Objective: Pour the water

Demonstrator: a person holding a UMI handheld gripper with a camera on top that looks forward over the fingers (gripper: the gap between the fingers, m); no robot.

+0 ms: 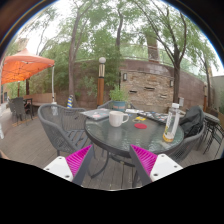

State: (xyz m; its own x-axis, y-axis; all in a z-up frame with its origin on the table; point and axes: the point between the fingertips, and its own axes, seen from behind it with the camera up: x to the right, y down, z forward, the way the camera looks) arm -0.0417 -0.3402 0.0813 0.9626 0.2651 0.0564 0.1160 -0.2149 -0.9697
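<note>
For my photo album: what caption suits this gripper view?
Open gripper facing a patio table with a mug and bottle.

a white mug (118, 118) stood upright on the round glass counter (140, 137), well apart from an upright clear bottle (171, 122) with yellowish contents.

A round glass table (140, 140) carries a white mug (118, 118), a bottle (171, 123) and a tray (96, 114).
</note>
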